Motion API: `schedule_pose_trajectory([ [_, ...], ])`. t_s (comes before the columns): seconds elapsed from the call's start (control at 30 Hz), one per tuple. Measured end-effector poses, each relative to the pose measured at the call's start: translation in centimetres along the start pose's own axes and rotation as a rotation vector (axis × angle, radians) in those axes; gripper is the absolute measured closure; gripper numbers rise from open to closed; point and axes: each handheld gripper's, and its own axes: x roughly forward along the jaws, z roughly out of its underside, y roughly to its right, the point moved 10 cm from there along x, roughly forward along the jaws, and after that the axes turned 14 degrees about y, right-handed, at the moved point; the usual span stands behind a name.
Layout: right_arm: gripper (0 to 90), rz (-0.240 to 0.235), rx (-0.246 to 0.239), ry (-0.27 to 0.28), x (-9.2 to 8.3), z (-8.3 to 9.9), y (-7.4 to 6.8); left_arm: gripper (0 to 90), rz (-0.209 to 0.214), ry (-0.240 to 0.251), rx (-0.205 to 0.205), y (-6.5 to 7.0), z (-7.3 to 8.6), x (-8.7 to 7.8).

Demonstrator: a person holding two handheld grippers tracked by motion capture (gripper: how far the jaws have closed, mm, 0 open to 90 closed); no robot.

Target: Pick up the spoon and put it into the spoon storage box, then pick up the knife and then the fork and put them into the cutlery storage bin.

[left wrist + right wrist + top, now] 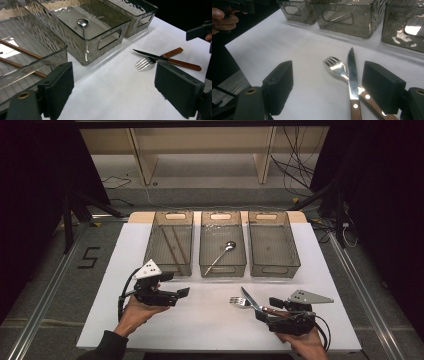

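Note:
A wood-handled knife [251,300] lies across a wood-handled fork [239,301] on the white table top, front right. My right gripper [267,309] stands open right at their handles. In the right gripper view the knife [352,72] and fork [335,65] point away between the jaws of the right gripper [329,86], closer to the right jaw, and nothing is gripped. My left gripper [175,285] is open and empty at front left, aimed toward the bins. The left gripper [113,85] sees the knife [150,54] and fork [143,63] farther off.
Three clear bins stand in a row at the back. The left bin [170,215] holds wooden chopsticks [175,245], the middle bin [221,268] a spoon [223,252], and the right bin [274,269] holds nothing. Bare white table lies between the grippers.

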Motion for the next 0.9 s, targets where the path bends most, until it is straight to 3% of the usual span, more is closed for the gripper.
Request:
schedule_pose_trajectory([
  [0.23, 25.9, -0.001, -0.002, -0.003, 0.0, 0.1, -0.1, 15.6, 0.003, 0.004, 0.019, 0.1, 1.2, -0.7],
  [0.57, 25.8, 0.009, -0.011, -0.025, 0.1, 0.3, 0.1, 15.6, -0.015, 0.024, -0.001, -0.2, 1.9, -1.5],
  [0.77, 25.8, 0.04, -0.039, -0.072, -0.1, 0.4, 0.7, 15.6, -0.017, 0.029, 0.003, -0.1, 2.3, -1.9],
  [0.9, 26.1, 0.073, -0.085, -0.14, -0.3, 0.5, 1.1, 15.6, -0.02, 0.033, 0.003, -0.1, 2.7, -2.1],
])
